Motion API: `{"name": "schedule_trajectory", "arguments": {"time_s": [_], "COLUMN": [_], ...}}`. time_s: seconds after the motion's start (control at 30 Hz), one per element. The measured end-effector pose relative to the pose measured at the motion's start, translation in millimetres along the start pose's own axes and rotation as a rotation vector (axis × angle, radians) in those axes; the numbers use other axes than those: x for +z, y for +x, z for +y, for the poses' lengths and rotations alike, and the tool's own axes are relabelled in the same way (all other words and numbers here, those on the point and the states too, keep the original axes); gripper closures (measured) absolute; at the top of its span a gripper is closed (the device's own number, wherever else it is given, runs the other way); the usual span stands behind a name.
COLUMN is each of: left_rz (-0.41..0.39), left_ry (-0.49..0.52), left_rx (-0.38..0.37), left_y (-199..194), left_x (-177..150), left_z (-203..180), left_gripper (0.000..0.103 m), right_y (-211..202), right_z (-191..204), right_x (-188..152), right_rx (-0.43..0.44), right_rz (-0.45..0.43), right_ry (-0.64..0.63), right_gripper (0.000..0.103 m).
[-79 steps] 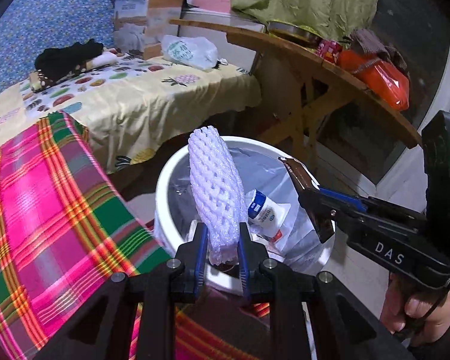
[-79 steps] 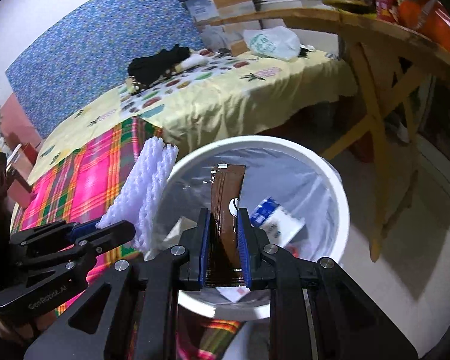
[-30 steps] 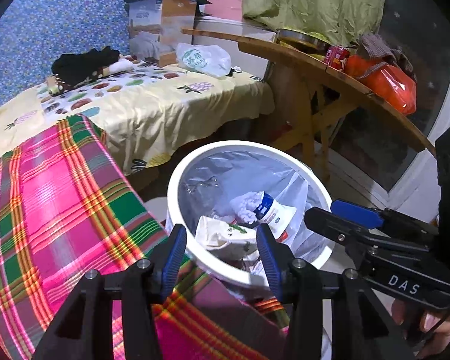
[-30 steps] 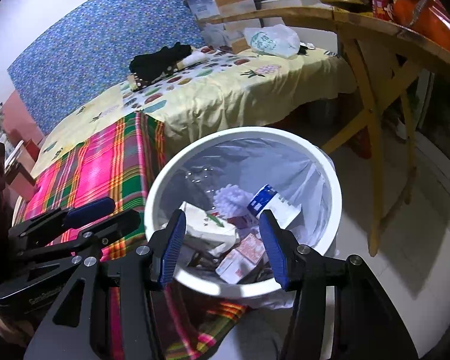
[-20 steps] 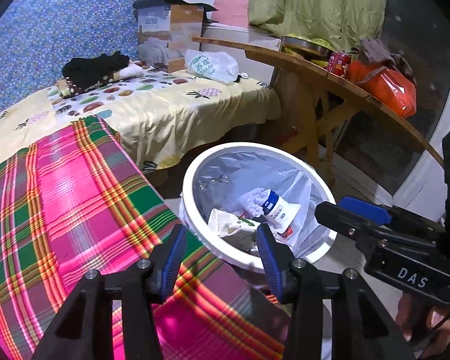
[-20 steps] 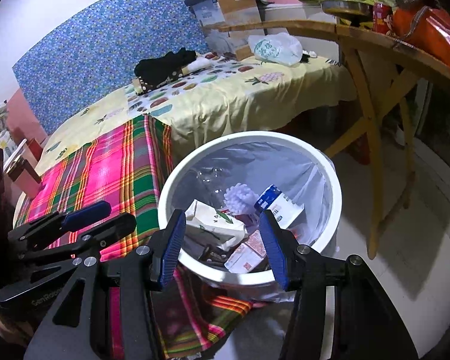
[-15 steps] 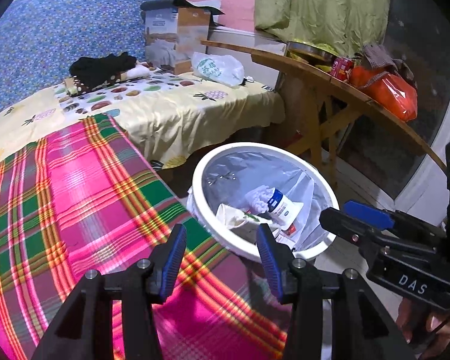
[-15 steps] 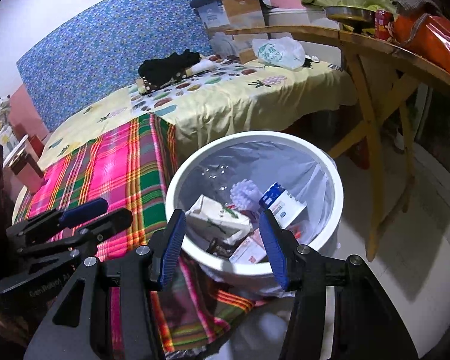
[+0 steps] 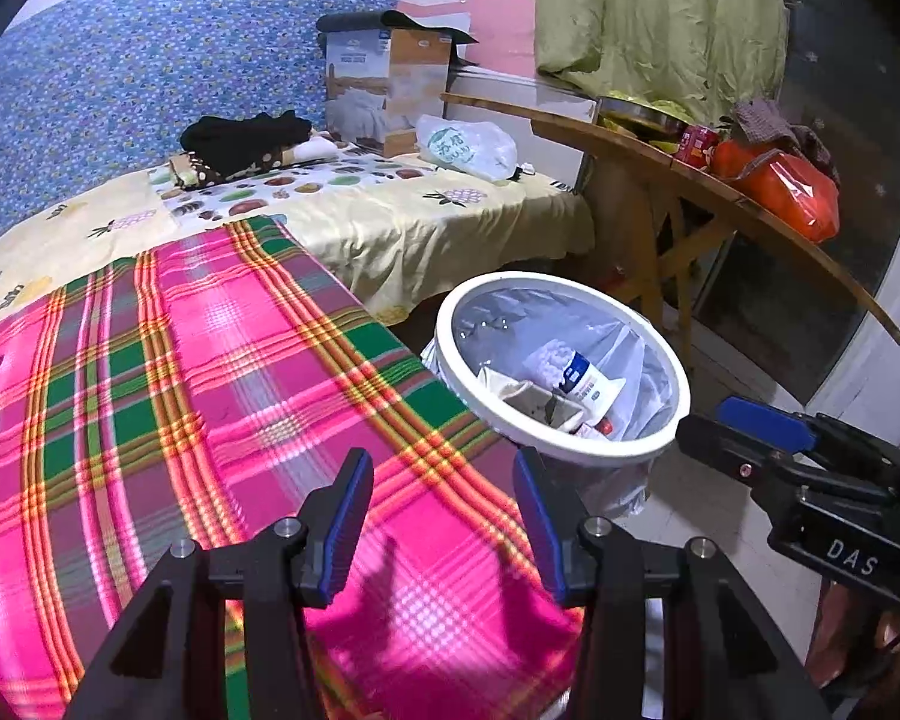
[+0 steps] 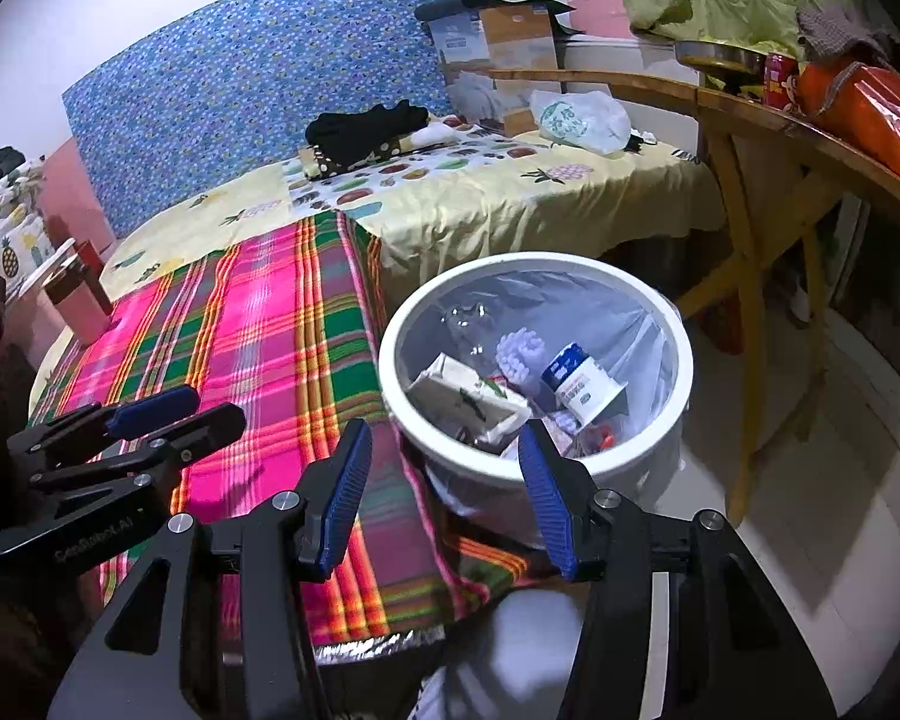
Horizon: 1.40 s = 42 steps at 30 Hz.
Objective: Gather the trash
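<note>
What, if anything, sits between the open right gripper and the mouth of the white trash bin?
Nothing visible does. The right gripper is open and empty, and the white trash bin stands just beyond its fingertips with its mouth uncovered. Only the plaid blanket lies beside it, to the left, not across the opening.

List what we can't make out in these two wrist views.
- Lower layers of the trash bin: right wrist view, buried under the carton and foam net.
- Bin's near inside wall: left wrist view, hidden behind its own rim.
- Print on the blue-and-white packet: both views, too small.
- Right gripper handle: left wrist view, cut off by the frame edge.
- Plaid blanket near edge: left wrist view, behind the fingers.
</note>
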<state>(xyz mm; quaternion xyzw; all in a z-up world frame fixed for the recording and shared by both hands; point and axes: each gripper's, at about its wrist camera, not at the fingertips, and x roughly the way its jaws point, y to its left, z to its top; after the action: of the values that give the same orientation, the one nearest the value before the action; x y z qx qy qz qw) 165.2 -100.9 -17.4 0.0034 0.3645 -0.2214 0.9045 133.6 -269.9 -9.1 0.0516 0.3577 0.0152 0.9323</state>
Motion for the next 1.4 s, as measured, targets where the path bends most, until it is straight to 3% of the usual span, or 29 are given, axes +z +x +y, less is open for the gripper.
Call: {"name": "schedule_trajectory", "arguments": {"time_s": [0.6, 1.4], "left_rz": [-0.02, -0.041], "left_ry": [-0.002, -0.018], "left_rx": [0.042, 0.067], "left_y": [-39.7, -62.3], "left_x": [-17.1, -34.3], "left_z": [1.0, -7.9], "left_gripper": [0.055, 0.055], "right_y": [-16.5, -32.6], "right_z": [12.5, 21.4], "right_x": [-12.5, -23.6], "right_rx": [-0.008, 0.007], "right_rz": [-0.02, -0.032], "right_ry": [-0.014, -0.039], "right_gripper": [0.051, 0.051]}}
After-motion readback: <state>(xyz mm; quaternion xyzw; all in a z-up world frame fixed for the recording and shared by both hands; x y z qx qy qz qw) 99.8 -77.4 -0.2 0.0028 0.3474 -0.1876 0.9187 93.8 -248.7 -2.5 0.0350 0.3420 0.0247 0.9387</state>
